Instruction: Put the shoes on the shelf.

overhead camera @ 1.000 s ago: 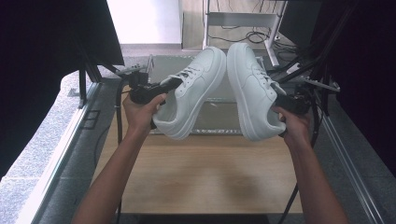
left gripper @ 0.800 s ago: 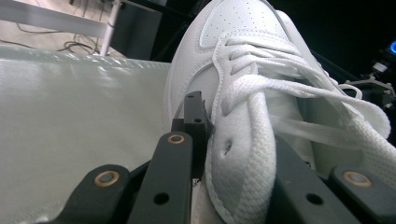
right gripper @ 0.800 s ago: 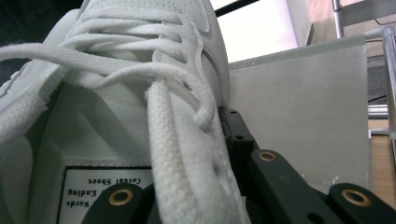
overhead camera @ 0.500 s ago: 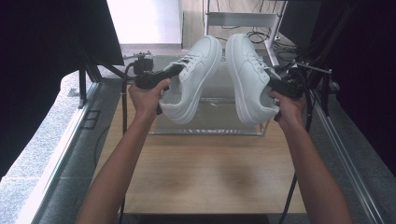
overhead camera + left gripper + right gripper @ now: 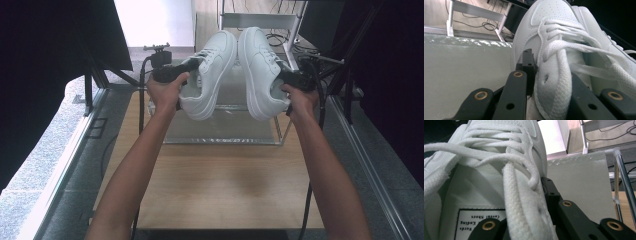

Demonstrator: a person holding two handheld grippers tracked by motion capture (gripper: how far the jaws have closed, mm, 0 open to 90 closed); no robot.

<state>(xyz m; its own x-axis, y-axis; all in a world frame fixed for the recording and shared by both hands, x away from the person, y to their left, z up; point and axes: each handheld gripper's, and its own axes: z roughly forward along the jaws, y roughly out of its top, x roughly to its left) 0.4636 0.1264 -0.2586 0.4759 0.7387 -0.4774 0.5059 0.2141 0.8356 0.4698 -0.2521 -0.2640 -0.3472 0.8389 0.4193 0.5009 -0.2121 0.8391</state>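
Note:
Two white lace-up sneakers hang in the air, soles facing outward, above a clear plastic box (image 5: 225, 136). My left gripper (image 5: 192, 67) is shut on the left sneaker (image 5: 210, 70), its jaws clamped over the side wall beside the laces. Seen from the left gripper view, the gripper (image 5: 551, 82) pinches that sneaker (image 5: 554, 50), with the other shoe (image 5: 596, 30) just behind. My right gripper (image 5: 282, 75) is shut on the right sneaker (image 5: 257, 65). In the right gripper view the gripper (image 5: 524, 205) grips the eyelet edge of its sneaker (image 5: 486, 170), whose insole label shows.
The box stands at the far end of the wooden table (image 5: 225, 185). Its frosted surface (image 5: 461, 62) lies close under the shoes. A white metal rack (image 5: 260, 20) and cables stand behind it. Dark panels flank both sides of the table.
Both hands have carried the sneakers away from the person and a little higher, from in front of the box to above it. Both grips are unchanged.

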